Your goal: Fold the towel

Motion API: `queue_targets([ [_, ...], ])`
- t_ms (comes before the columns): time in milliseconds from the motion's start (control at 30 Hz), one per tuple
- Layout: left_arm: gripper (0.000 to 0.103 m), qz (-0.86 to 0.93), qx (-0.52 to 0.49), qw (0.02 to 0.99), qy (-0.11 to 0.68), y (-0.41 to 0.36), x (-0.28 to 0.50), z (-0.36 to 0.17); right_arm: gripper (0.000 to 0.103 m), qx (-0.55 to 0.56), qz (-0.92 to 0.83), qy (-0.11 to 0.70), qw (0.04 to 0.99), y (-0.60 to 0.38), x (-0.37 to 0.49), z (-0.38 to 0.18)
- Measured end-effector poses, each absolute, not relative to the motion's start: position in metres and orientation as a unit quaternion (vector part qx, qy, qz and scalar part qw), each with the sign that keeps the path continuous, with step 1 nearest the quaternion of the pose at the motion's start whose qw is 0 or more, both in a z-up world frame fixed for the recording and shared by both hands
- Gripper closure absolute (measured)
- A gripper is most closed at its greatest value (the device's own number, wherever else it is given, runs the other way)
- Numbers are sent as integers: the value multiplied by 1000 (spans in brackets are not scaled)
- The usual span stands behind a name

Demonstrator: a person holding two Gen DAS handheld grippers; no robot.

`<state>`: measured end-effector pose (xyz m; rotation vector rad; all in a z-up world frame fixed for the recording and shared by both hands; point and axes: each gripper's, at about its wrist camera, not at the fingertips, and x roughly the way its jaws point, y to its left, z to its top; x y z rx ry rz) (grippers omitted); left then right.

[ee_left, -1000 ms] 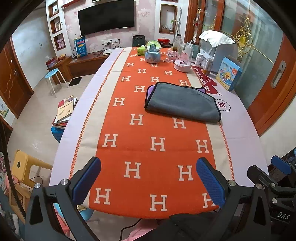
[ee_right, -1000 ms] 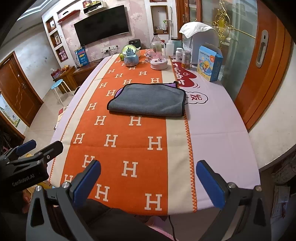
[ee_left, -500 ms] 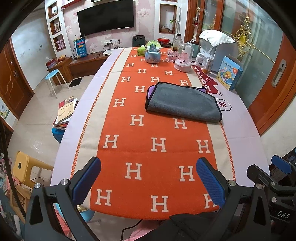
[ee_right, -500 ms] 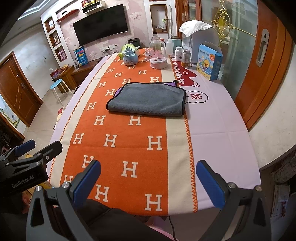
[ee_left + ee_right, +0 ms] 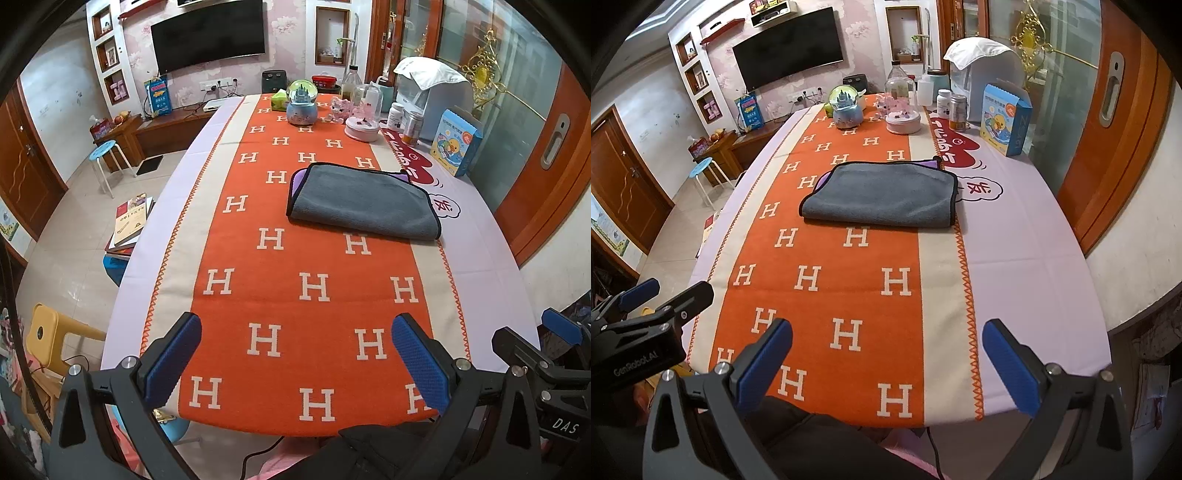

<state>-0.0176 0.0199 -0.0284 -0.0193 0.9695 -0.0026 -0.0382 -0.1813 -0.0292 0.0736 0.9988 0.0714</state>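
A grey towel [image 5: 364, 201] with black trim and a purple underside lies folded flat on the orange H-pattern table runner [image 5: 295, 288]; it also shows in the right wrist view [image 5: 882, 195]. My left gripper [image 5: 295, 354] is open and empty above the table's near edge, well short of the towel. My right gripper [image 5: 886, 362] is open and empty, also at the near edge. The right gripper's fingers [image 5: 561, 328] show at the left wrist view's right edge, and the left gripper's fingers [image 5: 646, 295] show at the right wrist view's left.
At the table's far end stand a snow globe [image 5: 302, 103], a pink dish [image 5: 362, 129], jars [image 5: 412, 127], a blue box [image 5: 456, 142] and a white appliance [image 5: 432, 92]. Books [image 5: 131, 221] and a yellow stool [image 5: 55, 336] are left of the table.
Both views have shifted only slightly; the towel lies unchanged and both grippers stay open and empty.
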Motion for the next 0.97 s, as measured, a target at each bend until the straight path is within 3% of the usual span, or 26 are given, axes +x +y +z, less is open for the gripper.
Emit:
queue_targets([
  [967,1,-1,-5,885,466,16,-16,-28,0,36,34,481,875,-184,-36,-29],
])
